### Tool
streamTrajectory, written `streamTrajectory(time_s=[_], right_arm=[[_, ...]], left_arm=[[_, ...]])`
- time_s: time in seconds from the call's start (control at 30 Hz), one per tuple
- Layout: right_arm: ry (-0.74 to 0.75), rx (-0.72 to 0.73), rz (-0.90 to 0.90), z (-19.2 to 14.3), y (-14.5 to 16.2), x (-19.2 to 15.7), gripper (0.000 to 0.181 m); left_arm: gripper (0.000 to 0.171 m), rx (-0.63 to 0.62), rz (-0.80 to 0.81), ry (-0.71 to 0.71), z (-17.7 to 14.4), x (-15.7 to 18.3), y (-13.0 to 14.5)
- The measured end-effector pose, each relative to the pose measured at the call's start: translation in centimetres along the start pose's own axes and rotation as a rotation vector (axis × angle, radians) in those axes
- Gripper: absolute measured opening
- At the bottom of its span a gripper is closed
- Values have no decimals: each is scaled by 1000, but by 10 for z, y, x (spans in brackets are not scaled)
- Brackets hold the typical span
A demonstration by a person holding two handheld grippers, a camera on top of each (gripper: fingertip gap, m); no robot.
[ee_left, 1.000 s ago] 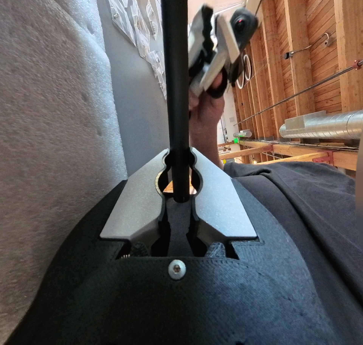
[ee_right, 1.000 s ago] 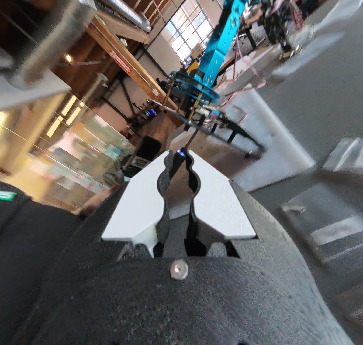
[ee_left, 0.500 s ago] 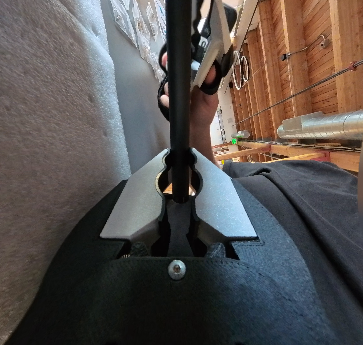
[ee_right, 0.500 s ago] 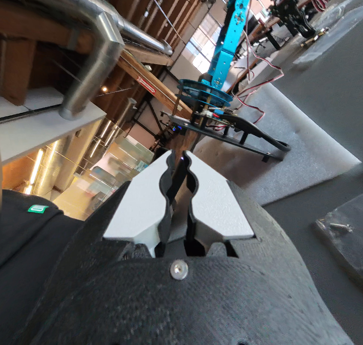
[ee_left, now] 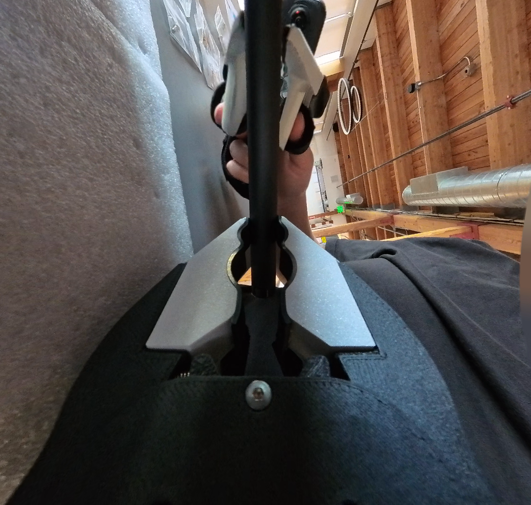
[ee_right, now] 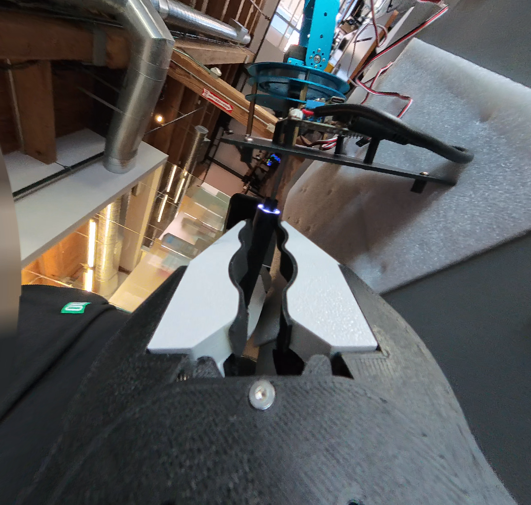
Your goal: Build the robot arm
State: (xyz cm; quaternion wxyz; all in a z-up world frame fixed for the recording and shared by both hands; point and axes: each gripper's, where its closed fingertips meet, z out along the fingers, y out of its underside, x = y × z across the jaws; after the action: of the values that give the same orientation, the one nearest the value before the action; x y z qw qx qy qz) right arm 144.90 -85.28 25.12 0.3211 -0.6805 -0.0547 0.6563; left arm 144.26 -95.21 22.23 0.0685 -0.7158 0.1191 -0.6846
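My left gripper (ee_left: 263,230) clamps the long black cylindrical tool (ee_left: 262,146) steady; my right gripper (ee_right: 263,227) closes around its far lit tip (ee_right: 268,208).

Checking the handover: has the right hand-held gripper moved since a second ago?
Yes: the right hand-held gripper shifted left, away from the wooden ceiling, now straddling the black rod.
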Motion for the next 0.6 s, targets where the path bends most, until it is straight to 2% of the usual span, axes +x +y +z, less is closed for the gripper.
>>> streamTrajectory(time_s=[0.23,0.43,0.6], right_arm=[[-43,-7,89,-2,5,-3,18],[-113,-127,147,-1,35,-12,22],[-118,-128,172,-2,35,-10,18]], left_arm=[[16,-9,-11,13,3,1,1],[16,-19,-18,21,6,1,1],[16,-20,-44,56,9,4,1]])
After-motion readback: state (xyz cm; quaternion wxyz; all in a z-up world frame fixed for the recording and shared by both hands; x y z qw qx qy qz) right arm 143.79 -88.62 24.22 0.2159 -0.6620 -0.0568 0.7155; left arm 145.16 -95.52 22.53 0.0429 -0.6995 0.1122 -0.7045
